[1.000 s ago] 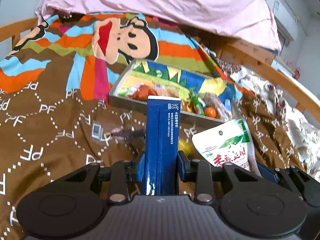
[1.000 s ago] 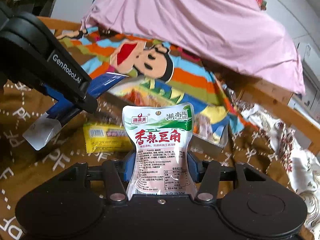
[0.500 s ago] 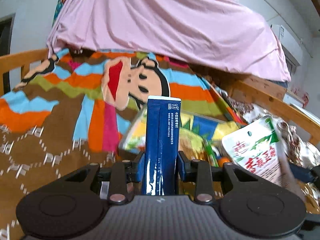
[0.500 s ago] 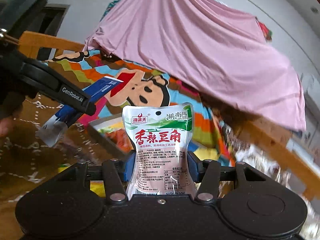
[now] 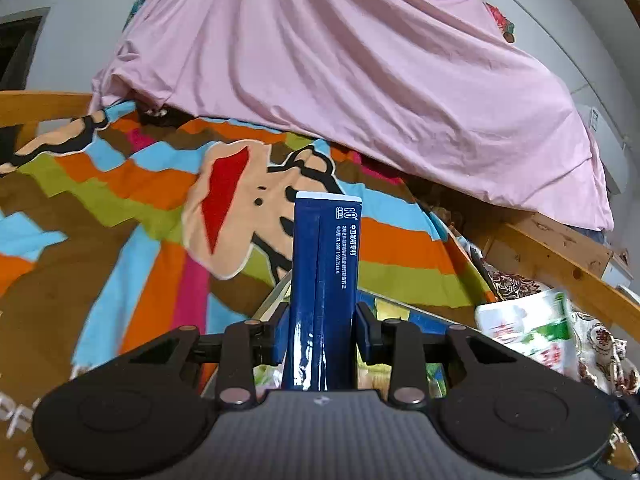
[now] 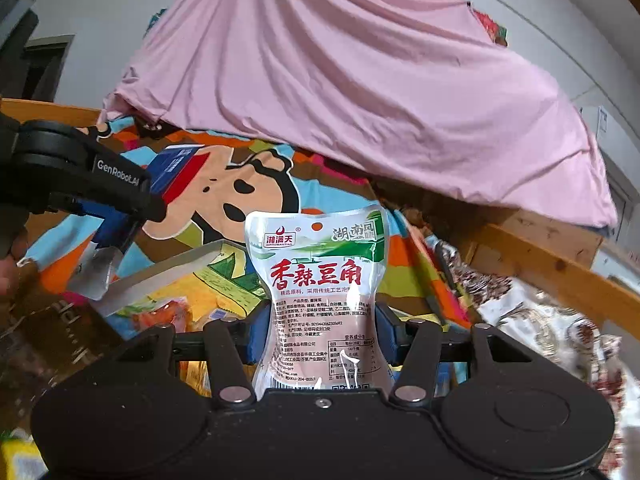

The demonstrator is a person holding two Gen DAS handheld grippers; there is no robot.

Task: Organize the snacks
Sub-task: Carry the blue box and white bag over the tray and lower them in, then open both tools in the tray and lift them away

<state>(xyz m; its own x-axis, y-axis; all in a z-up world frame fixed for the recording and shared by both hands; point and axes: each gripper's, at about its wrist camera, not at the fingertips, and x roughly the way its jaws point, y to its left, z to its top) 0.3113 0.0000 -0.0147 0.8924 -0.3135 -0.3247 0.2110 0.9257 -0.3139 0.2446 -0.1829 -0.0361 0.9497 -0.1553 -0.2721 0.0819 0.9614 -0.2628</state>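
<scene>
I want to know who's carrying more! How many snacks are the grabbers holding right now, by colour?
Dark blue packet, in the left gripper: 1
White and green pouch, in the right gripper: 1
Total held: 2

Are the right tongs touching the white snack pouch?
Touching. In the right wrist view the right tongs clamp the white snack pouch, blue pads pressed against both its sides.
</scene>
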